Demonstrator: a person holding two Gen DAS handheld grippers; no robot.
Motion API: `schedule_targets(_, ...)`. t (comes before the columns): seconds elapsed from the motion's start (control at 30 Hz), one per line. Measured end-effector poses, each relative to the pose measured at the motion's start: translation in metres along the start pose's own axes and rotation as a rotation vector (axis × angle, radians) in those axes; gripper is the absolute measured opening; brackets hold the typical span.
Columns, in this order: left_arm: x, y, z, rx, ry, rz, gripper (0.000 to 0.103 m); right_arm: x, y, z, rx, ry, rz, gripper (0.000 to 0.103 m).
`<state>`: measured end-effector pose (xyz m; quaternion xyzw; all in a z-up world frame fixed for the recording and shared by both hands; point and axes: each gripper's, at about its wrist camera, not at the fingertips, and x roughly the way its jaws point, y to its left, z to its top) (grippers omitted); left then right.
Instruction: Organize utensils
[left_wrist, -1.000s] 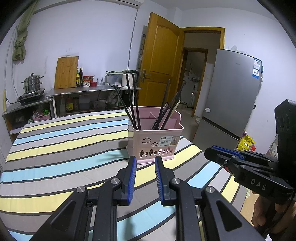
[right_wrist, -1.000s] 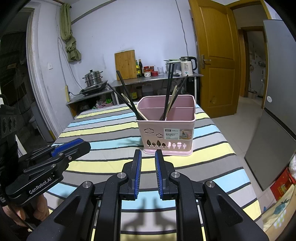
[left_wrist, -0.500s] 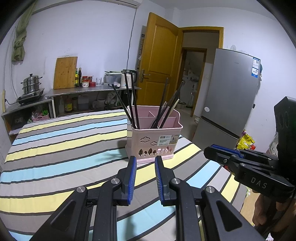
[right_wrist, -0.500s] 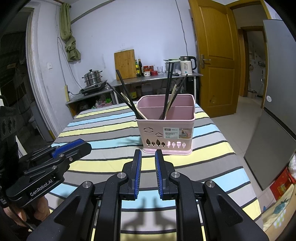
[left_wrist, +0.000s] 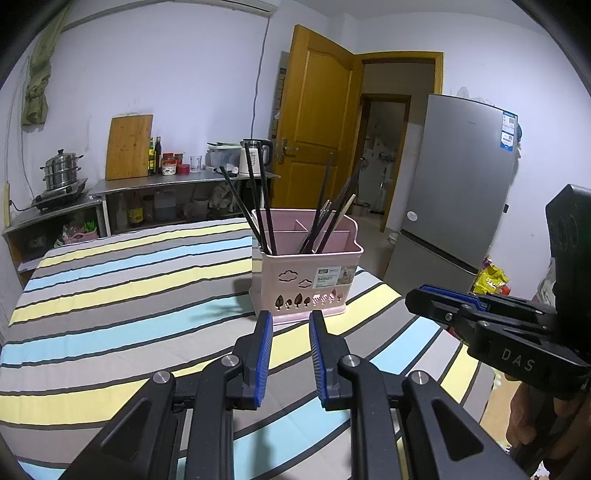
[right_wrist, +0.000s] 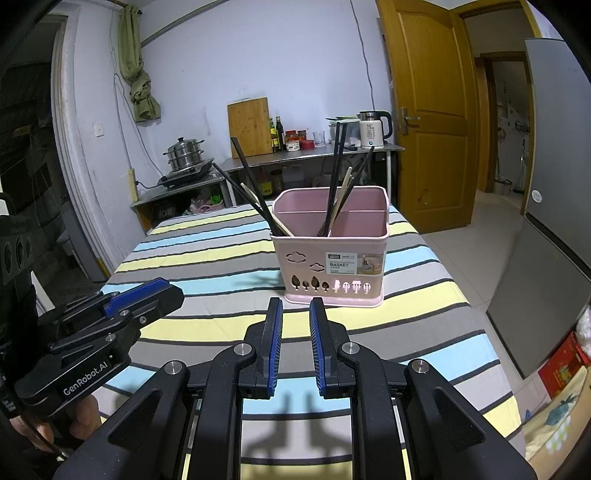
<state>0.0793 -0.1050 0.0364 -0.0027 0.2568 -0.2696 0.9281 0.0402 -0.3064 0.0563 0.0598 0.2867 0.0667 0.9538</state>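
Observation:
A pink divided basket (left_wrist: 303, 280) (right_wrist: 332, 258) stands upright on the striped tablecloth (left_wrist: 129, 295) (right_wrist: 221, 258). Several dark chopsticks (left_wrist: 258, 206) (right_wrist: 255, 195) lean out of its left compartment. More chopsticks (left_wrist: 328, 218) (right_wrist: 338, 184), dark ones and a pale one, stand in another compartment. My left gripper (left_wrist: 290, 315) (right_wrist: 173, 291) hovers over the cloth just short of the basket, its blue pads a narrow gap apart with nothing between them. My right gripper (right_wrist: 296, 302) (left_wrist: 415, 301) hovers beside it in the same way, open and holding nothing.
The table's right edge drops off close to the basket, with a grey fridge (left_wrist: 461, 192) beyond it. A steel counter (right_wrist: 314, 153) at the back carries a kettle, bottles, a cutting board and a steamer pot. A person's hand (right_wrist: 40, 424) holds the left gripper.

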Motion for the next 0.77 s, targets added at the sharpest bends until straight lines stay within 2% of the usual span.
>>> schedule_targets(0.77,0.0035,-0.0015,-0.0077,0.012,0.003,0.009,0.02,0.0,-0.0037,-0.0056,0.005,0.011,-0.008,0.015)
